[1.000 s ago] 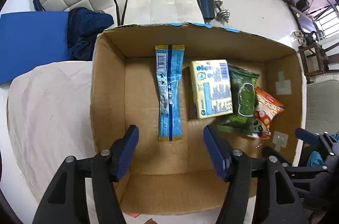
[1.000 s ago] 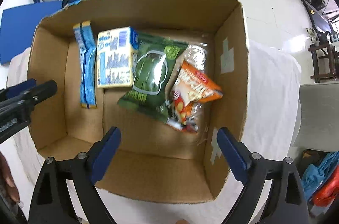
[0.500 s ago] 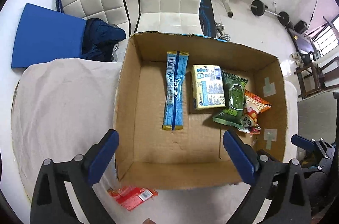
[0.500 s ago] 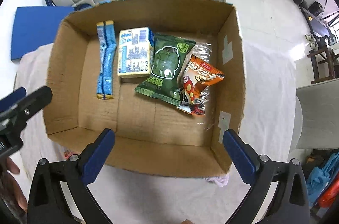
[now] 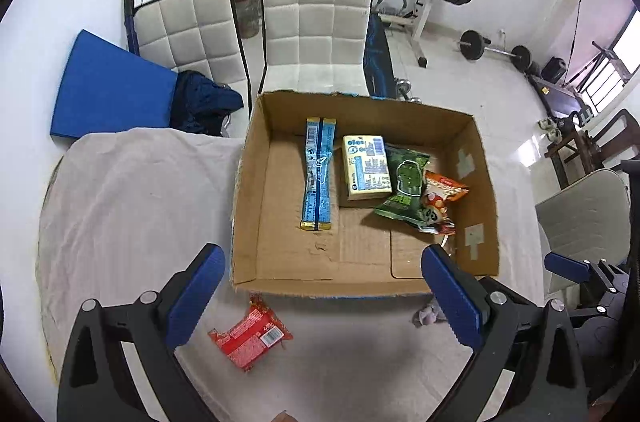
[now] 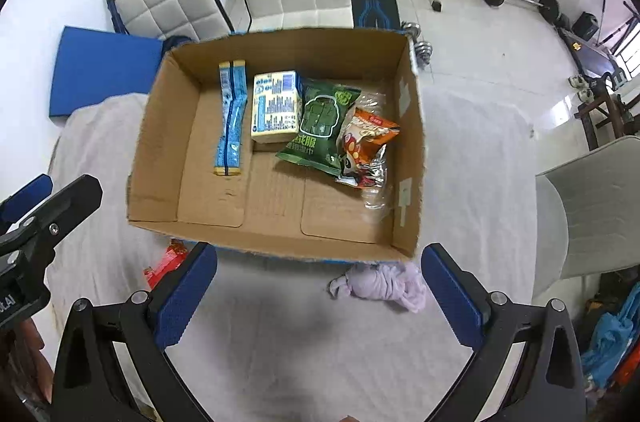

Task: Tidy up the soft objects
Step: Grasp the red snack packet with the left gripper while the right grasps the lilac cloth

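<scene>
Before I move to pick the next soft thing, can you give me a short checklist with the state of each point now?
1. Left tongs open and empty: ok.
2. Right tongs open and empty: ok.
3. Red packet lies free on the cloth, outside the cardboard box: ok.
4. Lilac cloth bundle lies free in front of the box's near wall: ok.
5. Free floor space left in the box's near half: ok.
6. Everything already boxed: not ok, the red packet and the bundle remain outside.
</scene>
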The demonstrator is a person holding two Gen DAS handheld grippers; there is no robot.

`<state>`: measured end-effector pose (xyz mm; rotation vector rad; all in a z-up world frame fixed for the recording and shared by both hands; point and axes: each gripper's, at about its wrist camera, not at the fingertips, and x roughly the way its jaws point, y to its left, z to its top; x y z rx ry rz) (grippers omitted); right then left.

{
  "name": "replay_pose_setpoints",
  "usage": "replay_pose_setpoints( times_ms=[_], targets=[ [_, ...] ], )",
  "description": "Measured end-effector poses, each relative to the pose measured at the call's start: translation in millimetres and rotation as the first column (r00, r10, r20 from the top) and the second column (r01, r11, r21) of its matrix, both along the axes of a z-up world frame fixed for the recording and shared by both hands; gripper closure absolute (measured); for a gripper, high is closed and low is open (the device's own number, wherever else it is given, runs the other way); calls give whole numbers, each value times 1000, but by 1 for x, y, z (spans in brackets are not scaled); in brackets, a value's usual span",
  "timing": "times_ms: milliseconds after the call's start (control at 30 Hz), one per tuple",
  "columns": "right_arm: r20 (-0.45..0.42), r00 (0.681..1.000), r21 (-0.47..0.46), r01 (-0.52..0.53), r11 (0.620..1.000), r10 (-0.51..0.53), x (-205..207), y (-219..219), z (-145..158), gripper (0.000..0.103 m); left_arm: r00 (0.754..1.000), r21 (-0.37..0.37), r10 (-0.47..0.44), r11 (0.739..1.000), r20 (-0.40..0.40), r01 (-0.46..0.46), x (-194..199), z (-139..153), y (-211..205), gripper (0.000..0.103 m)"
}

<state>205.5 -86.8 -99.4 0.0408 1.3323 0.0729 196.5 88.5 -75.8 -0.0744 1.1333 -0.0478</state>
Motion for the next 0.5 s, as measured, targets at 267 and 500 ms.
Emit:
replay_pose_setpoints(
  times_ms=[267, 500],
  targets=[
    [71, 997, 23, 4, 1000, -5, -26, -3, 38, 0, 998, 8, 27, 1000, 62, -28, -26, 26, -2, 2],
    [17, 988, 101, 153, 983, -155, -35, -44, 18, 0, 995, 38, 97, 994, 20, -98, -35, 7, 18, 2]
  ],
)
